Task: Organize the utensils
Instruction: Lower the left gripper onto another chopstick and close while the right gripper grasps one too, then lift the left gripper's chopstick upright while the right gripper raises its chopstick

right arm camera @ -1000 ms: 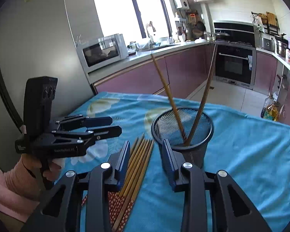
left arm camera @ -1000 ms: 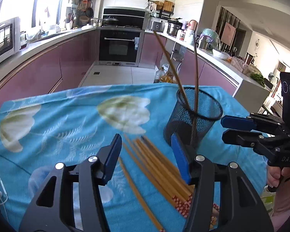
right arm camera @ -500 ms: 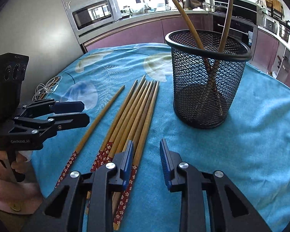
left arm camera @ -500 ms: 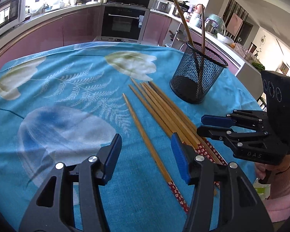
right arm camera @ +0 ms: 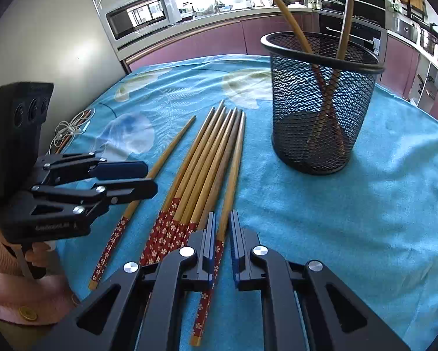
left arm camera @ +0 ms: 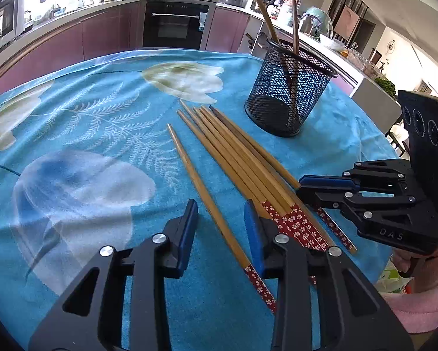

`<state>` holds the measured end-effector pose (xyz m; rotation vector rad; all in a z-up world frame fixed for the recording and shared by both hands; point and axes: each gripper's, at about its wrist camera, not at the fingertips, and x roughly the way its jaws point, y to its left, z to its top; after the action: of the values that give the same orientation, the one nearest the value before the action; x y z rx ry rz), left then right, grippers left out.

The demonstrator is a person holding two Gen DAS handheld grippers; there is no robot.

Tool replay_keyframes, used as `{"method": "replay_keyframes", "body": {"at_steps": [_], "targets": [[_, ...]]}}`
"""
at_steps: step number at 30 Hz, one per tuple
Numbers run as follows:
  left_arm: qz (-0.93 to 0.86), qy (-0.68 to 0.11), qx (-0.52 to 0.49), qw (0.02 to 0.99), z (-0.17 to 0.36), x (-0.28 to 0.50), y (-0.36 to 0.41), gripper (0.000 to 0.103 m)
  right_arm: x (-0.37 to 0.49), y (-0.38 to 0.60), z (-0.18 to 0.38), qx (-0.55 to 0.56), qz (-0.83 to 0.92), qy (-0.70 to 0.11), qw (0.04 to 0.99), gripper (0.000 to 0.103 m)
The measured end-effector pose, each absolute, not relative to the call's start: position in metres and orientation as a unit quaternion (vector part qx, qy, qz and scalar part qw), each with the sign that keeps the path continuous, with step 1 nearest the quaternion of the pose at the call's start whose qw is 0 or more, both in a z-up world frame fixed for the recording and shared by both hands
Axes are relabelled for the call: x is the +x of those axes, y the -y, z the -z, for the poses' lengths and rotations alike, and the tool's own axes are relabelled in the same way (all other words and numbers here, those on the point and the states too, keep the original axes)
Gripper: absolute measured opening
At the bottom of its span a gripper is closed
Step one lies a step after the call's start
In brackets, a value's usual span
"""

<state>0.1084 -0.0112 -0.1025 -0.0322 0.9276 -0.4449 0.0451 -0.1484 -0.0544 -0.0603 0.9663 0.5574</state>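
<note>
Blue-padded fingers (right arm camera: 210, 241) of the right gripper (right arm camera: 221, 244) have just been closing and now pinch one bamboo chopstick (right arm camera: 232, 181) — outermost of six on the blue towelling cloth (right arm camera: 350, 219). Left gripper (left arm camera: 220, 234), also narrowing, straddles the lone seventh chopstick (left arm camera: 195, 175) without clamping. Two more stand in the round black mesh cup (right arm camera: 321, 111); "DAS" reads on the right gripper.
</note>
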Motion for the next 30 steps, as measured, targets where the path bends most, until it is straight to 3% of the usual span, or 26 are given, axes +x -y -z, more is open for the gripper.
{"method": "replay_keyframes", "body": {"at_steps": [4,15,20,30], "targets": [[0.206,-0.447,-0.013,0.870,0.103,0.114,0.009,0.022,0.051,0.147,0.054,-0.033,-0.253,-0.455,0.853,0.010],[0.181,-0.449,0.012,0.875,0.103,0.134,0.014,0.019,0.082,0.130,0.056,-0.062,-0.237,-0.441,0.863,0.015],[0.169,-0.449,0.002,0.877,0.104,0.139,0.016,0.011,0.086,0.138,0.057,-0.030,-0.237,-0.443,0.864,0.006],[0.176,-0.432,-0.026,0.884,0.093,0.125,0.011,0.007,0.071,0.161,0.040,0.022,-0.265,-0.420,0.868,0.006]]}}
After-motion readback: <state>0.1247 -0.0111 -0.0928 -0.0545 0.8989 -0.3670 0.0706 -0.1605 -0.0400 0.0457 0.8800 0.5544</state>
